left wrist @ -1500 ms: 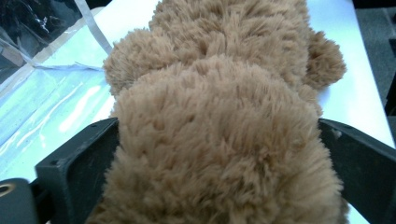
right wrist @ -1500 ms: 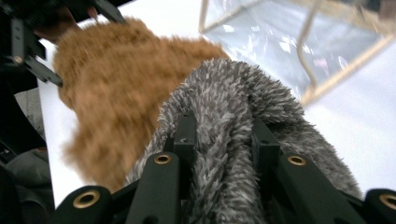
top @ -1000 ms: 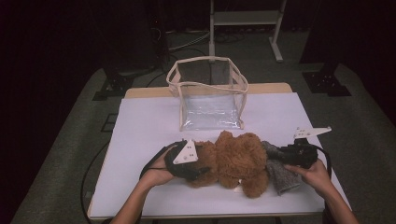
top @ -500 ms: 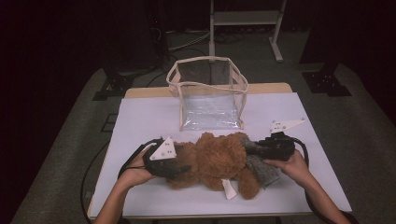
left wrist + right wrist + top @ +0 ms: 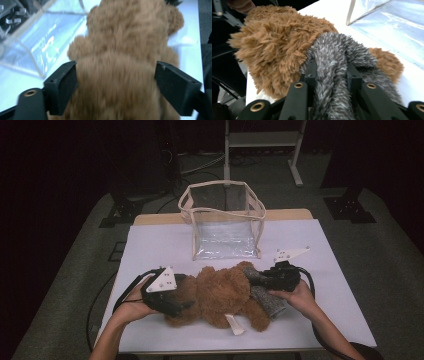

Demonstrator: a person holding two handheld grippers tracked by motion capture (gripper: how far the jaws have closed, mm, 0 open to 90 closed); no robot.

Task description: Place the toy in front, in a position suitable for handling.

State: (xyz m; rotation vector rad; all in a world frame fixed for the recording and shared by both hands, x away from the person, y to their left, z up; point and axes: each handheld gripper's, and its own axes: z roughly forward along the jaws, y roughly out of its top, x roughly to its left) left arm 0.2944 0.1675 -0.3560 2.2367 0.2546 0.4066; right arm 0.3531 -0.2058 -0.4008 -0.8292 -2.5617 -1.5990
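While the right tool (image 5: 329,72) clamps one grey cloth (image 5: 337,60), the left tool (image 5: 115,87), just widened, straddles one teddy bear (image 5: 220,295)

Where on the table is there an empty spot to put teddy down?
The white table is bare left of the clear bag, and also right of it, toward the far right corner. A thin strip runs along the near edge. The middle is crowded: the brown teddy, its grey fluffy cloth and both hands fill it.
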